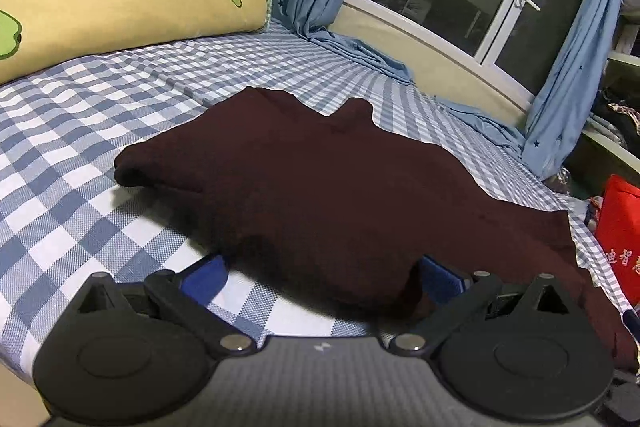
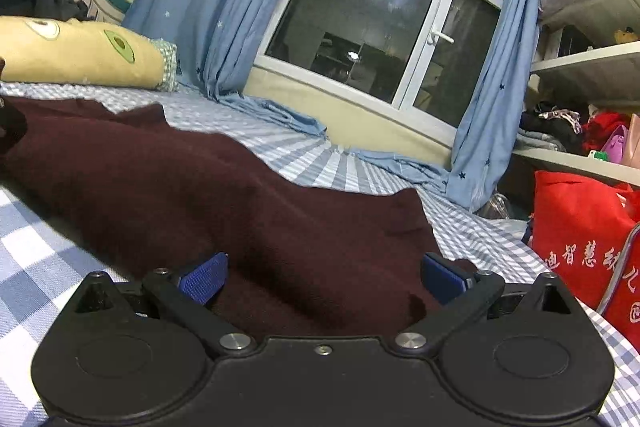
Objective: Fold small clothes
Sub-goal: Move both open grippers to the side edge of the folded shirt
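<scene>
Maroon knit garment [image 1: 320,187] spread on the bed's blue-and-white checked sheet [image 1: 100,131], seen low from both wrist cameras. The garment lies roughly flat with its near hem toward the cameras and one thick rolled end, probably a sleeve or folded side, pointing left in the left wrist view. Lying flat on a broad soft surface suits folding, since edges can be lifted and laid over without the fabric sliding off.

The left gripper [image 1: 322,273] hovers at the near edge with its blue-padded fingers [image 1: 208,277] spread wide; the hem lies between them, and the right-hand pad is partly covered by cloth, but nothing is pinched. The right gripper [image 2: 322,275] sits over the same hem further along, its fingers [image 2: 206,277] likewise parted, with maroon fabric filling the gap and no grasp made. Placing both grippers apart along one edge appears intended to lift that edge evenly, so that the fold line stays straight.

A yellow avocado-print pillow [image 1: 120,11] rests at the head of the bed, well apart from the garment, and a red bag [image 2: 580,239] stands beside the bed near the blue curtain [image 2: 488,87]. The fold in hand seems not yet begun.
</scene>
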The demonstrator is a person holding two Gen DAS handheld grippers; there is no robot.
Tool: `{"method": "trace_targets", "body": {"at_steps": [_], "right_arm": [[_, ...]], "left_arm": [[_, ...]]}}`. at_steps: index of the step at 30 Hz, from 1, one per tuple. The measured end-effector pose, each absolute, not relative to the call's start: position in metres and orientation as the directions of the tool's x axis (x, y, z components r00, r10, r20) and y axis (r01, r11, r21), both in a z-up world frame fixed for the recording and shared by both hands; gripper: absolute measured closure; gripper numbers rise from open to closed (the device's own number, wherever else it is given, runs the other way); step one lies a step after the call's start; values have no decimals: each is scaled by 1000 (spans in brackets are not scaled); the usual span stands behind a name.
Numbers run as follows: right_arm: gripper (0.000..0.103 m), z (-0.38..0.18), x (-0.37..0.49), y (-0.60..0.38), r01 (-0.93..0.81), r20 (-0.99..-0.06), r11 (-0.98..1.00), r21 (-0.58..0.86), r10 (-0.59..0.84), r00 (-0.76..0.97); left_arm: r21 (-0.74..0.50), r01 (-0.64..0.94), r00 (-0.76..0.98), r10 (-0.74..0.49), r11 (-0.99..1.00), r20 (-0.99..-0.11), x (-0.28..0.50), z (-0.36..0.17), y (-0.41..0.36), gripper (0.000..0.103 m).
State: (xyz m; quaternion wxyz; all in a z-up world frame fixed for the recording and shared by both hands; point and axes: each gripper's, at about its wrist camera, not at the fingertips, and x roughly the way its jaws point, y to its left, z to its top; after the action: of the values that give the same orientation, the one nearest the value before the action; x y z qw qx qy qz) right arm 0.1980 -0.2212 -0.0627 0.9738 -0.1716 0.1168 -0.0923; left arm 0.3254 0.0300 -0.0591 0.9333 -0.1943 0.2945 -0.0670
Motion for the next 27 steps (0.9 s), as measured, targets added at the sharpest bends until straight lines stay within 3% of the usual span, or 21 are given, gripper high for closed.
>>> {"method": "trace_targets", "body": {"at_steps": [3,7,9,14,24,27], "right_arm": [[0,-47,188,-225,171,-112,943,-287,-211,971],[0,-31,204,-223,189,-104,937,-295,-228,968],[0,-30,218,-221,189,-137,933,-307,-240,961],[0,-56,250,-213,123,-322,932,-341,-239,916],[0,-57,254,-215,111,-348,941,-319,-225,910],[0,-56,253,-214,112,-346,942,-316,-224,911]], "left_arm": [[-421,12,816,-253,907,-520,327,-59,35,0],[-459,-13,818,-255,888,-516,332,-59,41,0],[-472,-26,819,-251,881,-515,334,-60,43,0],[-467,-44,822,-234,883,-519,340,-60,43,0],[-478,-89,839,-193,874,-509,348,-61,46,1],[-474,-136,854,-140,870,-501,348,-59,48,16]]}}
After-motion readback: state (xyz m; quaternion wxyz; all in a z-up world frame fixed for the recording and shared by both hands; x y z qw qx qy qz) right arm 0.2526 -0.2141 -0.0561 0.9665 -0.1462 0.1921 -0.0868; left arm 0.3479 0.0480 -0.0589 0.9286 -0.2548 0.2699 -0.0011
